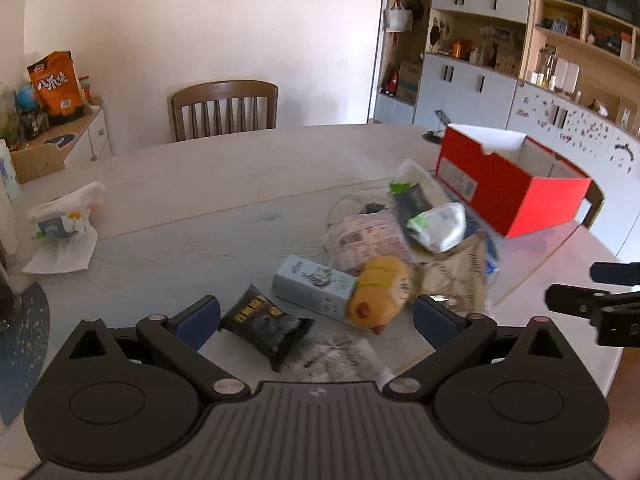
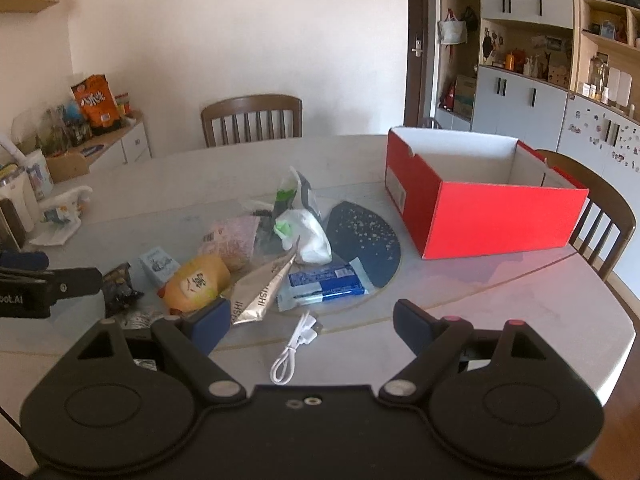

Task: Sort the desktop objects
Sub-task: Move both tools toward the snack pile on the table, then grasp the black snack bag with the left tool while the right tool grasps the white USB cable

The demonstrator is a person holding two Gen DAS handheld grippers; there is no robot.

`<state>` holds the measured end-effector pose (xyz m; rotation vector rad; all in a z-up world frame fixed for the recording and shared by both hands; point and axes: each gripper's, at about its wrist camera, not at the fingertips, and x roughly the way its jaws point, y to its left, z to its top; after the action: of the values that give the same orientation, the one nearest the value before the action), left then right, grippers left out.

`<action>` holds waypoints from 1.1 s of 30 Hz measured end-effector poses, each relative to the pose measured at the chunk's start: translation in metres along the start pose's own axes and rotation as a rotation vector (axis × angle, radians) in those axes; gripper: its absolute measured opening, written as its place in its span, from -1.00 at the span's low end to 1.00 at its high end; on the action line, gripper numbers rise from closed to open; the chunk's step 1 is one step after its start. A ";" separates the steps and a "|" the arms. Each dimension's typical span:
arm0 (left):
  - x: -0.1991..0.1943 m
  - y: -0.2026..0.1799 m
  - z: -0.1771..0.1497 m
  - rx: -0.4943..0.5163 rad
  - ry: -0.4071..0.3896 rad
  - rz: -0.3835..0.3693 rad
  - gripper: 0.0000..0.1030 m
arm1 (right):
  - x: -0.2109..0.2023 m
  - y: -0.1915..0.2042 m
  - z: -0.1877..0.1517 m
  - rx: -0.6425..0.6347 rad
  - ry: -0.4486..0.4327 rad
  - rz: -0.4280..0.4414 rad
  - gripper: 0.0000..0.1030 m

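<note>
A pile of snack packets lies on the round white table (image 1: 224,184): a black packet (image 1: 266,326), a light blue carton (image 1: 314,286), a yellow packet (image 1: 380,294), a pink packet (image 1: 370,240) and a white bag (image 1: 440,226). My left gripper (image 1: 316,316) is open, low over the black packet and the carton. An open red box (image 2: 484,208) stands at the right. My right gripper (image 2: 310,326) is open above a white cable (image 2: 294,346), near a silver packet (image 2: 264,290) and a blue packet (image 2: 326,282).
A dark blue mat (image 2: 364,242) lies between the pile and the box. A tissue pack (image 1: 66,220) sits at the table's left. Wooden chairs (image 2: 252,120) stand behind and right of the table. A side shelf (image 1: 60,136) with snacks is at far left.
</note>
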<state>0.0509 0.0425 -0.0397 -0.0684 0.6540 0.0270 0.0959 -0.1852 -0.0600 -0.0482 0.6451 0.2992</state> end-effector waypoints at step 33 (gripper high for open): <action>0.082 0.036 -0.015 0.121 0.081 0.018 0.78 | 0.086 0.014 -0.017 -0.062 0.194 -0.028 0.65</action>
<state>0.1054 0.0778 -0.1039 0.0539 0.7358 0.0021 0.1471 -0.1518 -0.1240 -0.1473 0.8263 0.2897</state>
